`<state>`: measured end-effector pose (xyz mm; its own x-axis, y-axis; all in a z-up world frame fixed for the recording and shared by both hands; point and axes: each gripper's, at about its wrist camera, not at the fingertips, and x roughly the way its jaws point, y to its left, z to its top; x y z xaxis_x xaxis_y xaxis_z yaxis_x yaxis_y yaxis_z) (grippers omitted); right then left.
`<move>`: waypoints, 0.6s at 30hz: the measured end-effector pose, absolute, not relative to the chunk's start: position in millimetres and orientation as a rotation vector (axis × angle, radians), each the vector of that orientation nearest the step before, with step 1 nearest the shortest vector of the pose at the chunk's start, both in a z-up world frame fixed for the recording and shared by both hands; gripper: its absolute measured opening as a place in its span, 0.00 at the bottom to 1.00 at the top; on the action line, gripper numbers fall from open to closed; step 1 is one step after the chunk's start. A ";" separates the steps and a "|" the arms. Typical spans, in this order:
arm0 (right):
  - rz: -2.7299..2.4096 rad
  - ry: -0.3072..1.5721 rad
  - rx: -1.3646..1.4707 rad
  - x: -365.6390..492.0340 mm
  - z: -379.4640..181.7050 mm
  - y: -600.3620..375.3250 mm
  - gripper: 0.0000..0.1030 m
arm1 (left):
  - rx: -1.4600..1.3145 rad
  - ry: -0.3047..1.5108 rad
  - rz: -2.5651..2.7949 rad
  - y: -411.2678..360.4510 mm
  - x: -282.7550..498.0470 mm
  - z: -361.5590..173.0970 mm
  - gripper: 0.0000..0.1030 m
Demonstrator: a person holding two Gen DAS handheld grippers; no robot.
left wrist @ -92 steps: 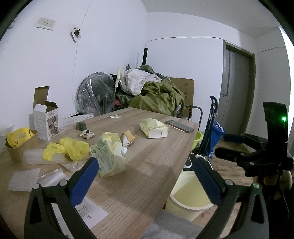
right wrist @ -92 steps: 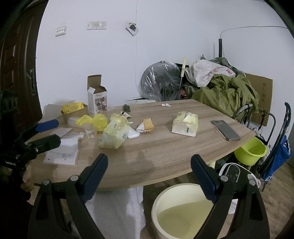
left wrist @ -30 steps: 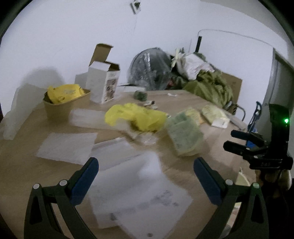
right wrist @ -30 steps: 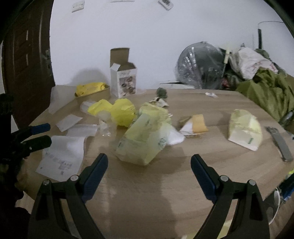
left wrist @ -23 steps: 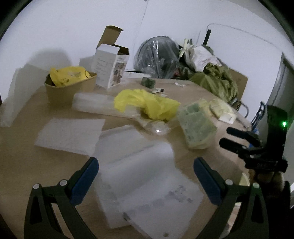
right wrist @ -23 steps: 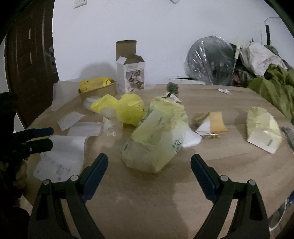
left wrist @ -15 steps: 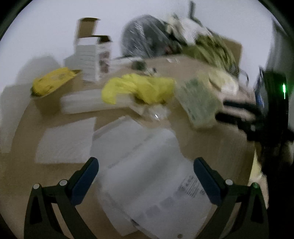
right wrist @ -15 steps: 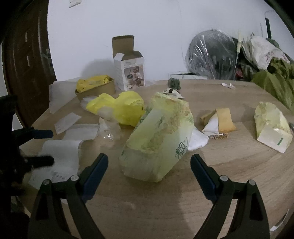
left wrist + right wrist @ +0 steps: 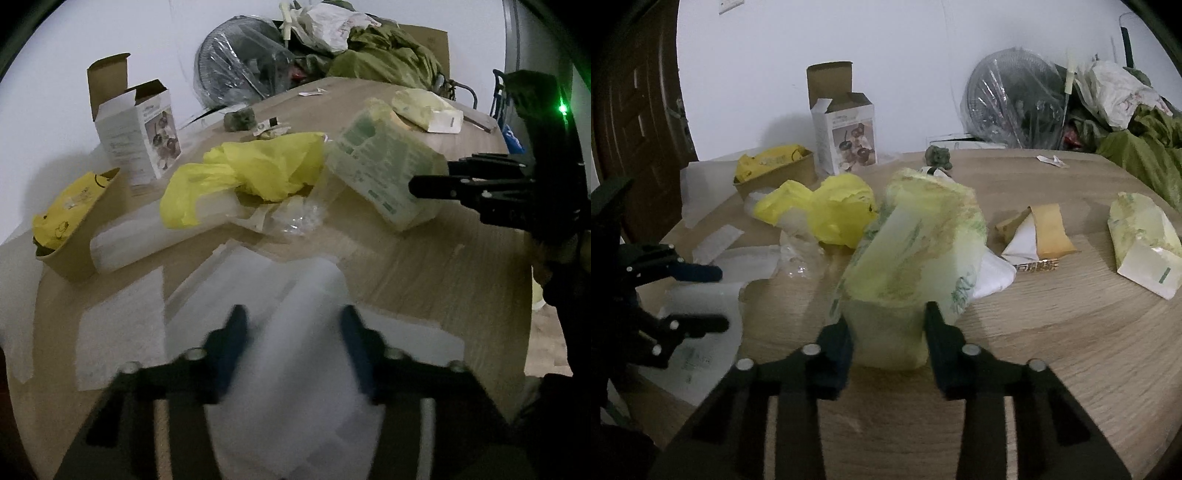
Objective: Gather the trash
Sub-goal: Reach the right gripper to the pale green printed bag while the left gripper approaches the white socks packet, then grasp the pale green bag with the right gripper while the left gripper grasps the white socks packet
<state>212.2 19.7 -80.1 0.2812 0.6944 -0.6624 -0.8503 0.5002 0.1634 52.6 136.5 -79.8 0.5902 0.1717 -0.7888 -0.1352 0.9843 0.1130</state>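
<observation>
On the wooden table stands a yellow-green tissue pack, its near end between the closing jaws of my right gripper; both pads touch its sides. From the left wrist view the right gripper sits at the pack's right end. My left gripper, blurred, is closing on a white paper sheet that humps up between its fingers. In the right wrist view the left gripper is at the far left over that paper.
A yellow plastic bag, clear wrap, an open white carton and a paper bowl with a yellow wrapper lie behind. A brown wrapper and a second tissue pack sit to the right. A fan stands behind.
Both grippers' jaws have drawn in from wide open. The right ones now clasp the tissue pack's near end. The left gripper rolled and dropped onto the white paper, which now bulges between its fingers.
</observation>
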 end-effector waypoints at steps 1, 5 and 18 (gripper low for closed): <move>1.050 0.744 -0.237 211.9 -79.2 17.8 0.30 | 0.045 0.919 0.180 135.9 52.2 -79.0 0.30; 1.048 0.713 -0.227 209.4 -74.1 11.2 0.27 | 0.035 0.875 0.194 136.7 49.1 -68.4 0.17; 1.037 0.584 -0.165 195.4 -38.9 -29.0 0.25 | -0.021 0.620 0.259 135.1 25.2 3.9 0.11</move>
